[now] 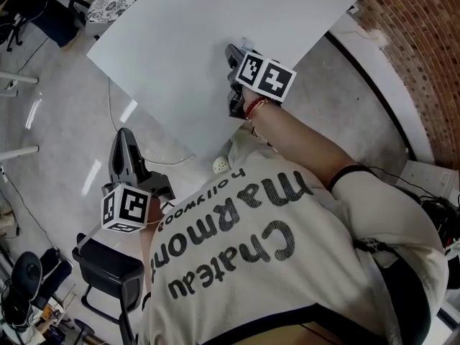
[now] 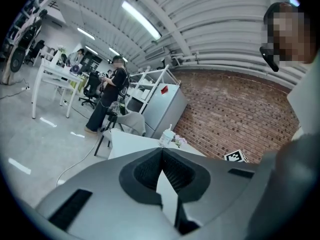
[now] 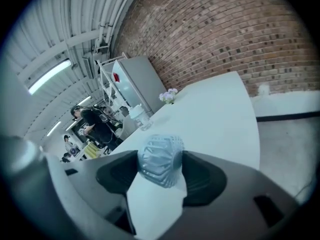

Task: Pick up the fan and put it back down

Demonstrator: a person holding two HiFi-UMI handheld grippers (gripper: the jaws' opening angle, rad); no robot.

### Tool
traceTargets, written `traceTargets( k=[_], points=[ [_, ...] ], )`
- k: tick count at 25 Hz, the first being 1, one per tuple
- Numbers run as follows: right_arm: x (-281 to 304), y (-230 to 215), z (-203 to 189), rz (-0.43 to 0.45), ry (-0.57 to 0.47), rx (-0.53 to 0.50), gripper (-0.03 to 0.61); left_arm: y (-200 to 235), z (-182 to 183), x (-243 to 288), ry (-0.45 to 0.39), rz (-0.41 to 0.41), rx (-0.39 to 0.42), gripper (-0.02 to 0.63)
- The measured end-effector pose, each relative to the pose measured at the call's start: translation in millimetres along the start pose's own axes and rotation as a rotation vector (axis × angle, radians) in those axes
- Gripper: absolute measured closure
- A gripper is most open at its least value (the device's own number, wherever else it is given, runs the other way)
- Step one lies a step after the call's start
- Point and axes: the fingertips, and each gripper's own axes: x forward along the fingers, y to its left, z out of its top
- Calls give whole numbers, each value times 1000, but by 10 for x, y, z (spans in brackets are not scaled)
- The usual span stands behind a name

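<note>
On the table (image 1: 180, 49) at twelve o'clock, the right gripper (image 3: 159, 173) pinched the fan (image 3: 161, 158). The left gripper (image 2: 161, 153), at nine o'clock, was closed and empty.

Translucent ribbed plastic fan (image 3: 160, 160), smooth matt table (image 3: 217, 109).

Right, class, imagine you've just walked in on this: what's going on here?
A person is working at a white table with tongs in each hand. The right tongs are shut on a small pale-blue fan with a ribbed grille, one pad on each side of it. Whether the fan is lifted or resting on the table isn't clear. The left tongs are shut and empty, held beside the table, over the floor.
</note>
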Motion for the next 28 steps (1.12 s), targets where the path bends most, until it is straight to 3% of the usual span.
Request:
traceTargets(
  k=[6,18,24,28],
  points=[
    [-134,-65,17,77,44,-82,313,-101,-12,122,23,-68,0,612],
    [-944,-329,187,130,-60,-73,316,-447,-357,283,94,-202,-1,612],
    [-1156,-274,247,133,-91,-25,318,-466,-467,453,145,-270,-3,612],
    [-1372,-438,411,145,-135,67,318,-585,-563,507,155,-299,-16,612]
  ],
)
